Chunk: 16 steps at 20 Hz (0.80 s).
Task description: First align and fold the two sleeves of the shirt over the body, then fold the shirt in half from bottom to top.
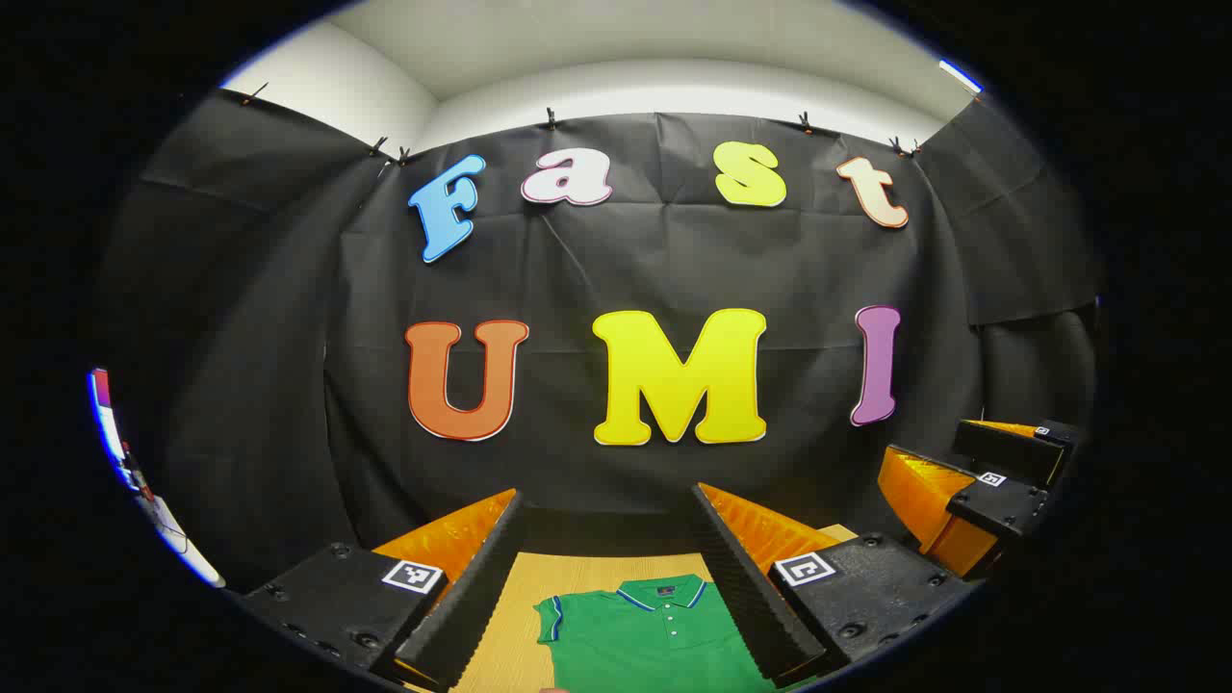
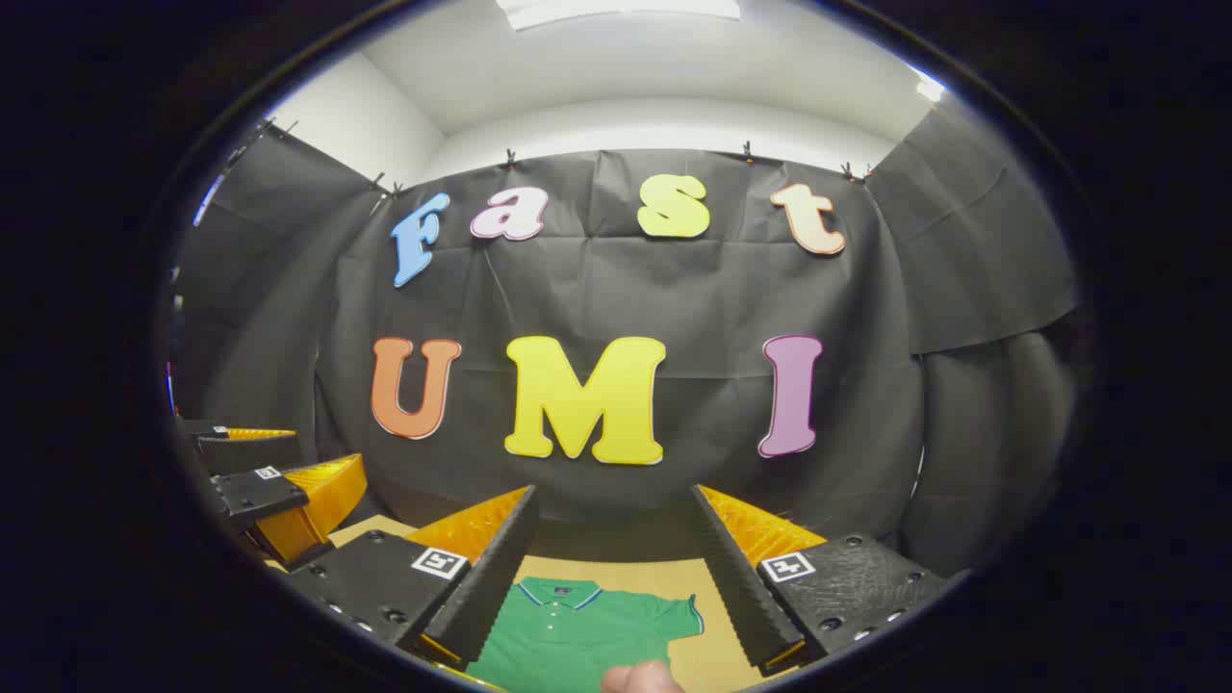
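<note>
Shirt: a green polo shirt (image 1: 647,635) lies flat on a light wooden table (image 1: 515,616), collar toward the booth's black cloth wall (image 1: 616,260); the collar and sleeve edges carry blue and white trim, and white buttons run down the placket.
Shirt label: a small dark tag sits inside the collar; its writing is too small to read.
Left gripper: the left gripper (image 1: 608,568) is held above the near table edge, jaws spread wide with nothing between them; the shirt shows in the gap between its fingers, well below them.
Right gripper: the right gripper (image 2: 616,568) is likewise raised, jaws wide apart and holding nothing; the shirt's collar and one sleeve show between its fingers.
Markers: a square black-and-white coded tag sits on each finger mount; none bears readable text.
Relative placement: the two grippers are side by side, apart from one another, both facing the wall.
Hand: a fingertip (image 2: 643,678) shows at the lower edge of the right gripper view.
</note>
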Motion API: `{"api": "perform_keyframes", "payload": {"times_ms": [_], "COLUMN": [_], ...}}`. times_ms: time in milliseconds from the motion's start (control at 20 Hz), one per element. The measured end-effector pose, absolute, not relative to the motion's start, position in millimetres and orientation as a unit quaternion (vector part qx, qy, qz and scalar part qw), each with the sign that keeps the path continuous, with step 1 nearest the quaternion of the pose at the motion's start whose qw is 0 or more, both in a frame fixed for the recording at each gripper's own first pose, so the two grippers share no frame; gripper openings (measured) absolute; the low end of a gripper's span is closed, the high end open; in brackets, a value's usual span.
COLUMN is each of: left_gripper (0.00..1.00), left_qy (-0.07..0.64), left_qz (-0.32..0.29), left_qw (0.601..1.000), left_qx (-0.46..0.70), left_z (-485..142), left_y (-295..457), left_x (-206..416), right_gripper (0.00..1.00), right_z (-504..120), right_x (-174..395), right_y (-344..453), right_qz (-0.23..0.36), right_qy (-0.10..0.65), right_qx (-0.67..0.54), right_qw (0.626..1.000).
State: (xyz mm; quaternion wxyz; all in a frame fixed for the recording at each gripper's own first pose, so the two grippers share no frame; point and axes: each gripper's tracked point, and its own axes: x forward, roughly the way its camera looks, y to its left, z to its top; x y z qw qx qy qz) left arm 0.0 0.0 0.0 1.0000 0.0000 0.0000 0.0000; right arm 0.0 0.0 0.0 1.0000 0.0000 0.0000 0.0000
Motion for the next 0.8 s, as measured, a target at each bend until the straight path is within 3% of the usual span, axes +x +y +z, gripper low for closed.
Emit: {"api": "perform_keyframes", "payload": {"times_ms": [800], "left_gripper": [1.0], "left_qy": [0.006], "left_qz": [0.001], "left_qw": [1.0], "left_qx": [-0.002], "left_z": [-7.0], "left_y": [-9.8], "left_x": [14.4], "right_gripper": [0.97], "right_z": [-5.1], "right_x": [19.3], "right_y": [-16.2], "right_qz": [-0.002], "right_qy": [0.005], "right_qx": [0.003], "right_qw": [1.0]}}
